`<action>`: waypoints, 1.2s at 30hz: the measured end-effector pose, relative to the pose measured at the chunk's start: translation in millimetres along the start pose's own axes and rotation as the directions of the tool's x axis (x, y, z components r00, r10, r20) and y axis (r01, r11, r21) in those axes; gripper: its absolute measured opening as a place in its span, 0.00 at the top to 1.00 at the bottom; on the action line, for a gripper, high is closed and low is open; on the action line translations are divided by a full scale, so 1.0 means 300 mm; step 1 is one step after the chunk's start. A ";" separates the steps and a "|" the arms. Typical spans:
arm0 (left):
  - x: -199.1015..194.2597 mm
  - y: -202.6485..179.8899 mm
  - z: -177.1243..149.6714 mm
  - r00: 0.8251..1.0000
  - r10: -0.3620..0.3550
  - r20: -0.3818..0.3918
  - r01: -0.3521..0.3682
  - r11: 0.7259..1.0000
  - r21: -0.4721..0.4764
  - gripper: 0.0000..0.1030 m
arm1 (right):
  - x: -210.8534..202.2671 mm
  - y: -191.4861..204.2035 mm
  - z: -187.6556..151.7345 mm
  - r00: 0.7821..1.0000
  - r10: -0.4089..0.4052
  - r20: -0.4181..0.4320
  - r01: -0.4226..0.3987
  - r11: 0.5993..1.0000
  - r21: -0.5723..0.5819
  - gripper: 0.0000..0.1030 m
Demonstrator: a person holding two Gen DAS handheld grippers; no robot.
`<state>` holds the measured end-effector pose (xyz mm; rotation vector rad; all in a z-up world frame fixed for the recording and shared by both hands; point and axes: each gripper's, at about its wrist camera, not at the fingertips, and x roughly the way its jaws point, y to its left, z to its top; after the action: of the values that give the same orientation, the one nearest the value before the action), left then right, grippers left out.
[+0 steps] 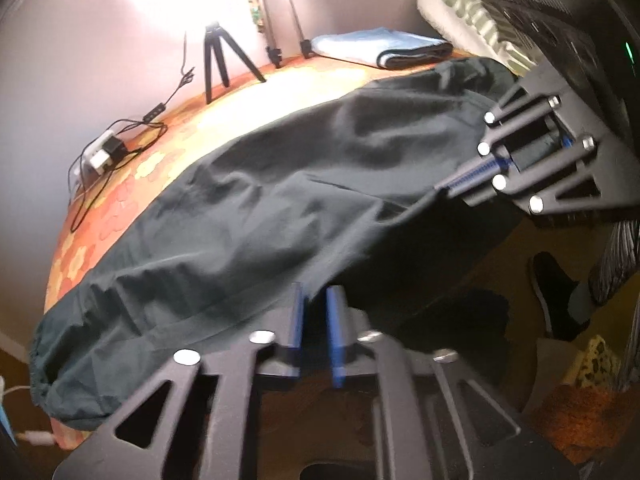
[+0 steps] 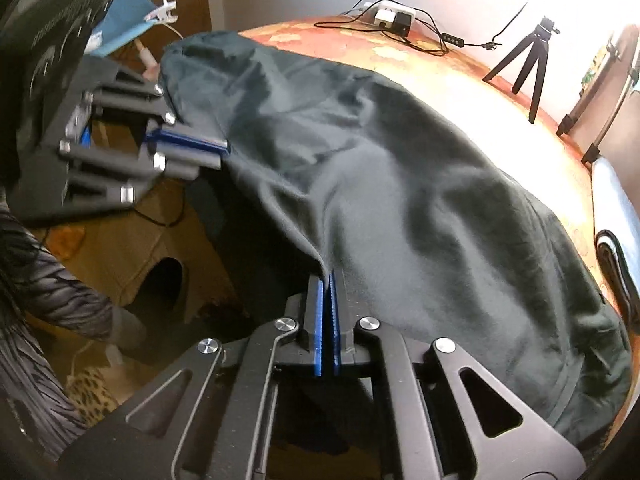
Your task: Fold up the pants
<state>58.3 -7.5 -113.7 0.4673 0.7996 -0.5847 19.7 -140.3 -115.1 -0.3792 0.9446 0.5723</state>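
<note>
The pants are spread on the table, near edge lifted and pinched by both grippers: the right gripper is closed flat on cloth, the left gripper is narrowly parted around a fold; motion blur softens the left fingertips, and bare table is seen beyond, toward a tripod

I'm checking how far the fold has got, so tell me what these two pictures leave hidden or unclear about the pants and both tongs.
- Left wrist view: the pants hang off the table's near edge; the lower part is lost in shadow.
- Left wrist view: left tongs show a gap, but blur hides whether cloth is pinched.
- Right wrist view: right tongs clamp the hem; the layer count is hidden between the pads.
- Both views: waistband and leg ends cannot be told apart.
</note>
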 end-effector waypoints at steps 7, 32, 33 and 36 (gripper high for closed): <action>0.057 -0.018 0.012 0.998 0.048 -0.037 -0.047 0.998 0.040 0.71 | -0.012 -0.006 0.003 1.000 0.020 0.005 -0.020 1.000 0.013 0.97; -0.160 0.028 -0.050 0.993 -0.118 0.020 0.120 0.980 -0.157 0.64 | -0.209 -0.069 -0.066 0.983 0.184 0.019 -0.184 0.983 -0.008 0.62; -0.179 0.046 -0.037 0.991 -0.125 0.048 0.131 0.974 -0.182 0.62 | -0.253 -0.124 -0.059 0.981 0.187 0.056 -0.189 0.982 0.021 0.60; -0.196 0.093 0.033 0.986 -0.126 0.107 0.149 0.958 -0.244 0.61 | -0.330 -0.344 -0.026 0.985 0.110 0.131 -0.129 0.981 0.146 0.57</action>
<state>48.8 25.4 -57.4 0.1518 0.8109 -0.6196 32.3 -254.8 -30.0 -0.1472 0.8912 0.6207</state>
